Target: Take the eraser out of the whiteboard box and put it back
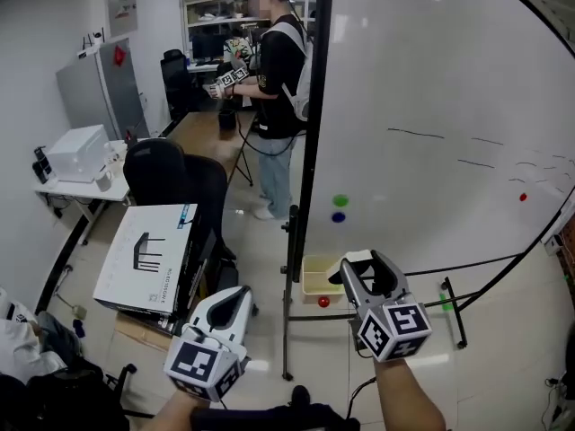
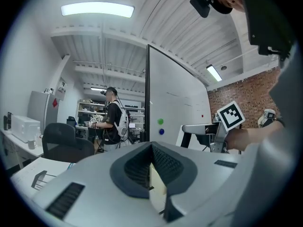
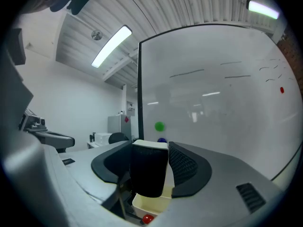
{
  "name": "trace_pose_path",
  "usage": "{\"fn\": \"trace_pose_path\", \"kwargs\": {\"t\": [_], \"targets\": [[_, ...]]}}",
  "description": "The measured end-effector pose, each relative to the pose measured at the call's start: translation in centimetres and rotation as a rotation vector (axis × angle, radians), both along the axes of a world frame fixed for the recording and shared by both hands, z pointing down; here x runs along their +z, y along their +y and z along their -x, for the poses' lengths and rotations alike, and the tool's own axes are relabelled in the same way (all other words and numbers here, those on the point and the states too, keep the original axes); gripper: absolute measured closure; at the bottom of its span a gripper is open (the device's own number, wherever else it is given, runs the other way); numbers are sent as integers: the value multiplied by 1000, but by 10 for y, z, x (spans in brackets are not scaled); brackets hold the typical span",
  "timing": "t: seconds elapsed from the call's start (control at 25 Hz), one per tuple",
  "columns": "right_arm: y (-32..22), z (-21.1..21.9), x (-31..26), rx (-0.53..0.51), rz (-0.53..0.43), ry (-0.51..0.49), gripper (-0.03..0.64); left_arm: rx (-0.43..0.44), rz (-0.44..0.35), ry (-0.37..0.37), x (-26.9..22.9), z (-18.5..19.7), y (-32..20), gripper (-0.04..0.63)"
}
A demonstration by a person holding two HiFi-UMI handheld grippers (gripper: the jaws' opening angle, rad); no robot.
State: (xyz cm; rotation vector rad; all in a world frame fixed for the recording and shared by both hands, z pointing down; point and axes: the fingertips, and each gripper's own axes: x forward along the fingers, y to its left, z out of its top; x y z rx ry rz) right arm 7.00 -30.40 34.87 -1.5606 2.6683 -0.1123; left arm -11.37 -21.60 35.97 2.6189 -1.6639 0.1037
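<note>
My right gripper (image 1: 360, 268) is shut on the eraser (image 3: 148, 172), a black felt block with a white top that stands upright between the jaws. It hovers just right of the cream whiteboard box (image 1: 315, 277), which hangs at the foot of the whiteboard (image 1: 431, 106). In the right gripper view the box (image 3: 152, 205) lies right below the eraser, with a red magnet (image 3: 148, 218) under it. My left gripper (image 1: 235, 305) is lower and to the left, away from the board; its pads (image 2: 163, 162) meet at the tips with nothing held.
A green magnet (image 1: 340, 201) and a blue magnet (image 1: 338, 216) stick to the board above the box, a red magnet (image 1: 323, 302) sits below it. A flat carton (image 1: 148, 254) and black chair (image 1: 166, 173) stand left. A person (image 1: 274, 88) stands behind the board's frame.
</note>
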Motion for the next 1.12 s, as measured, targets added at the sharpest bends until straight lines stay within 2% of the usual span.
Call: {"fn": "trace_pose_path", "kwargs": {"t": [0.28, 0.48, 0.72, 1.12], "targets": [[-63, 15, 39, -30, 14, 30, 357, -41, 15, -9, 19, -3, -58, 577], [-90, 26, 67, 13, 49, 67, 357, -11, 25, -11, 33, 9, -91, 577], [-107, 44, 110, 61, 82, 115, 357, 59, 82, -30, 71, 21, -115, 577], [-124, 42, 166, 94, 187, 204, 357, 116, 162, -30, 115, 8, -138, 577]]}}
